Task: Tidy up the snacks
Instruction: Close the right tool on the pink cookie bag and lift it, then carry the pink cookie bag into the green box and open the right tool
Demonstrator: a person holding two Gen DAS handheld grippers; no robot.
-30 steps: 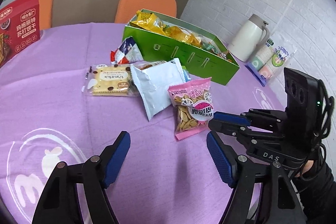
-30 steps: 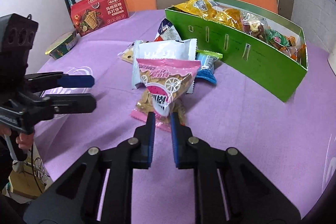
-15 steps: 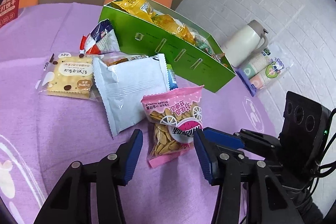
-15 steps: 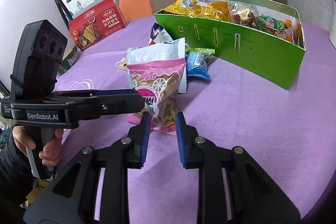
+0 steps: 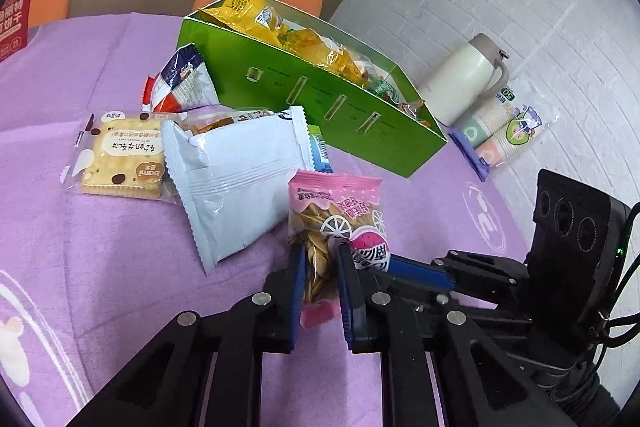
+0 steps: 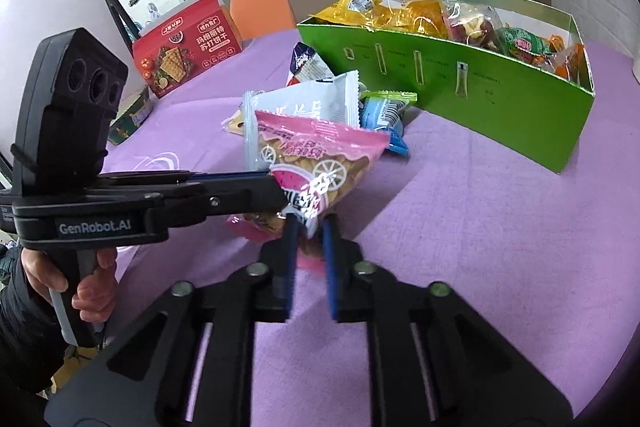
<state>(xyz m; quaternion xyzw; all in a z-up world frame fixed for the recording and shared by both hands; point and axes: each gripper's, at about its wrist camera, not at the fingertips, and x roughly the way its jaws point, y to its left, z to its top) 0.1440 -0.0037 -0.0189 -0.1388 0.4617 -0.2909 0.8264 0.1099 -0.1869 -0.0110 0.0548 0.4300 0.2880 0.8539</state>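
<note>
Pink seed packet (image 5: 340, 227): we pinch it with both left gripper (image 5: 320, 291) and right gripper (image 6: 307, 243); green box (image 6: 460, 83) part-filled; four packets left loose.

A matt purple cloth covers the tabletop (image 5: 100, 247), the pink seed packet (image 5: 340, 211) and white pouch (image 5: 240, 179) are glossy crinkled plastic film, the green box (image 6: 480, 107) is smooth card, and the tongs (image 5: 319, 275) are matt black plastic with blue pads (image 5: 298, 283).
</note>
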